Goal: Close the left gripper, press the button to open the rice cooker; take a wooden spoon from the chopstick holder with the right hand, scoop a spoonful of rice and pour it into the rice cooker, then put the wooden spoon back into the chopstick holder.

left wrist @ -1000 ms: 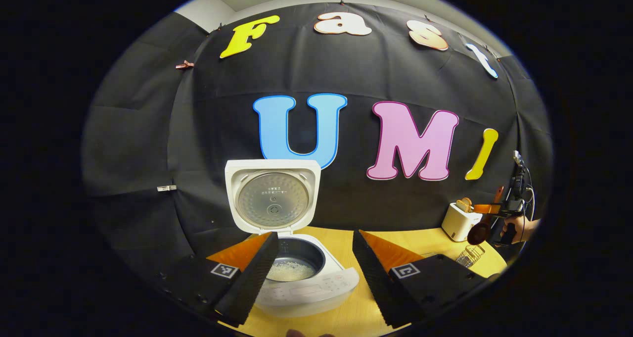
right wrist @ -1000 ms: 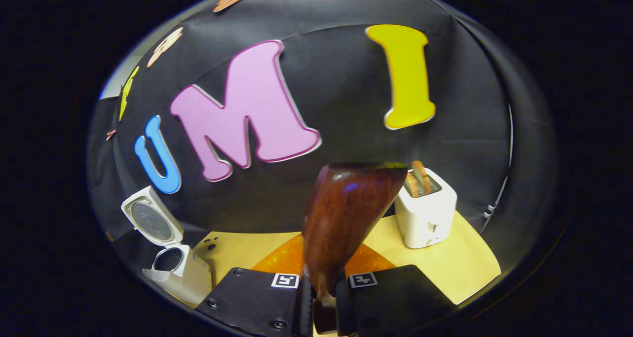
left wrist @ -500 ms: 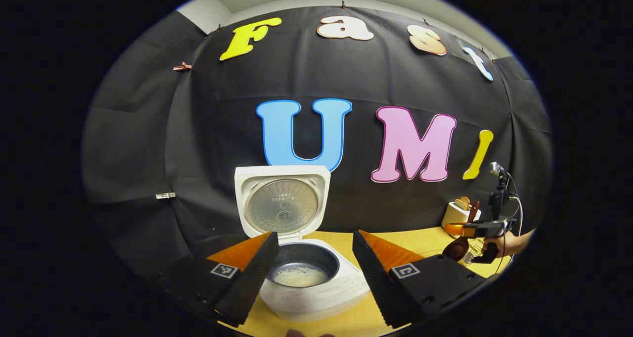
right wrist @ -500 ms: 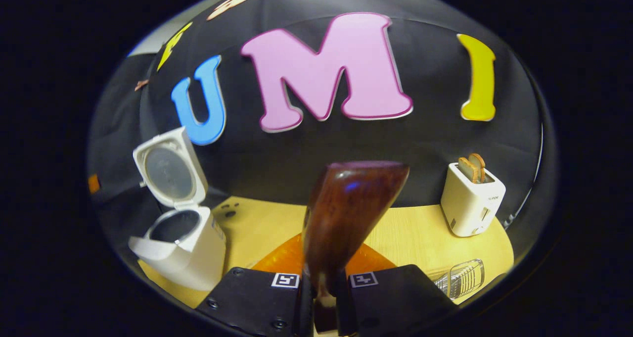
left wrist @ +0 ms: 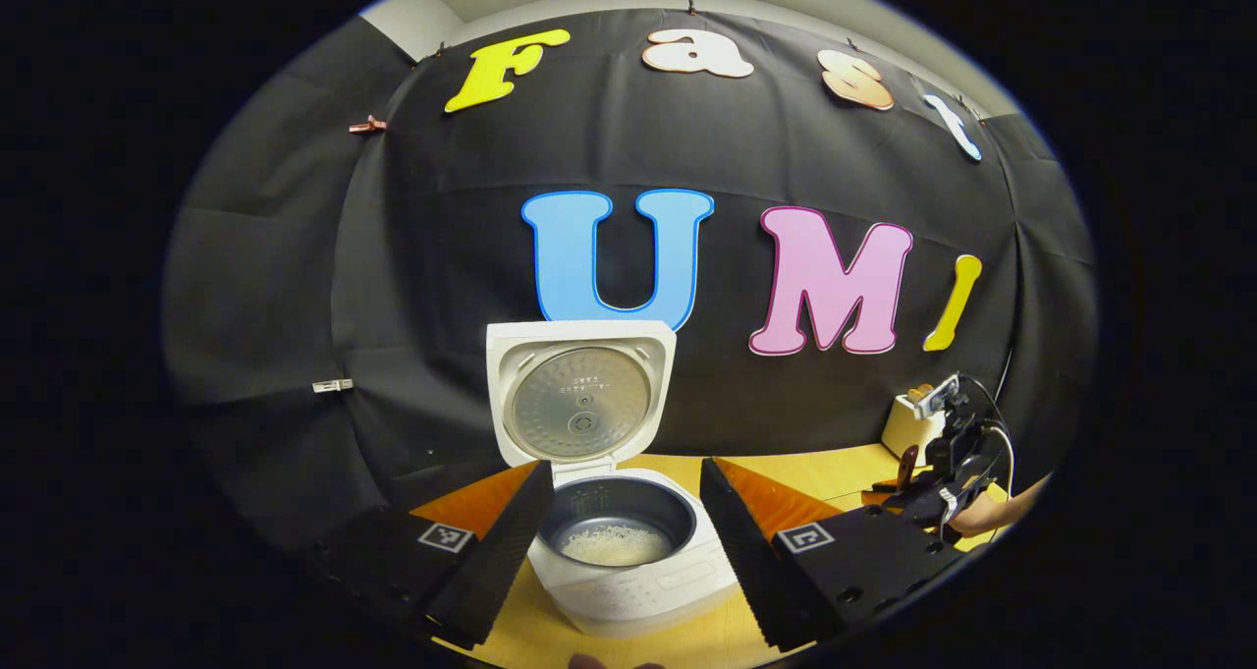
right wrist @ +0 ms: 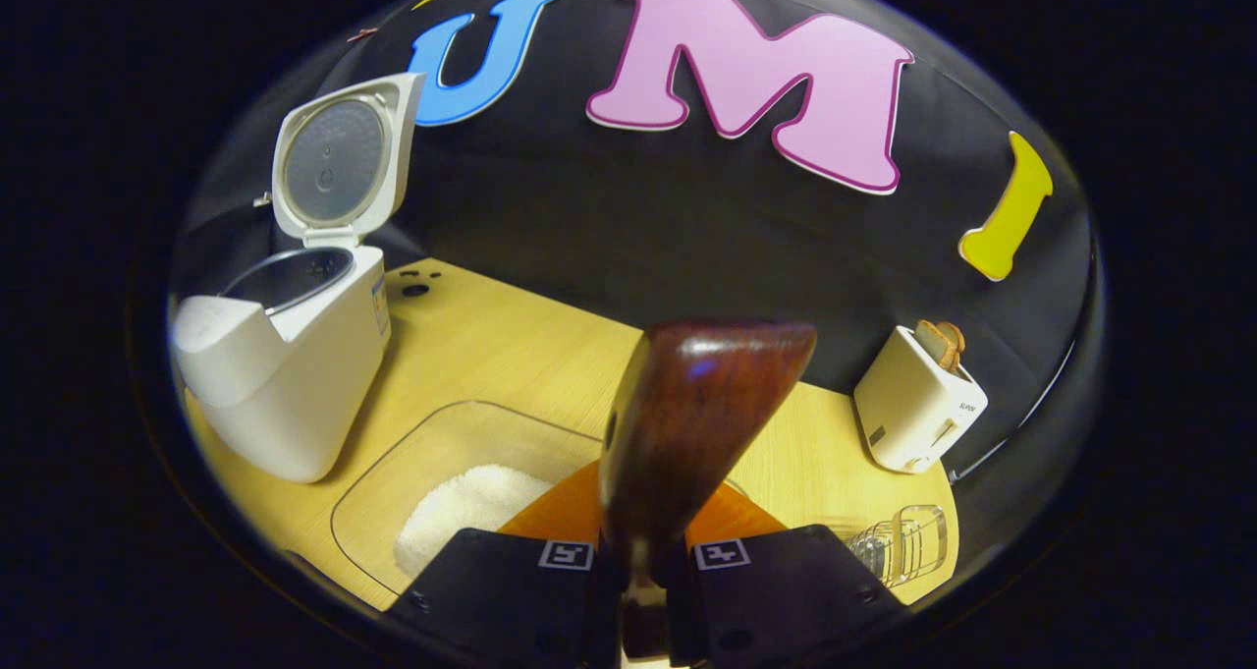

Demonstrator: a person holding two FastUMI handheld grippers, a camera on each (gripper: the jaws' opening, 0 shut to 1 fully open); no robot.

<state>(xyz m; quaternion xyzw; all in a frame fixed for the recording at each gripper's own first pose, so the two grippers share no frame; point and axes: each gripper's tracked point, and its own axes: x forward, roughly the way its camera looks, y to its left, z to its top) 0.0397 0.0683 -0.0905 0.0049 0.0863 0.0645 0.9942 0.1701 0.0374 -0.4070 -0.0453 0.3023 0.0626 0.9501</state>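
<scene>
While the right gripper (right wrist: 643,590) has its jaws clamped on the wooden spoon (right wrist: 687,433) above the clear rice tray (right wrist: 442,453), the left gripper (left wrist: 619,541) hangs with jaws apart before the open rice cooker (left wrist: 619,551) on the surface (right wrist: 491,345); the holder (right wrist: 903,543) lies near right.

Staged kitchen booth: cloth wall (left wrist: 295,286), toaster (right wrist: 915,402).
</scene>
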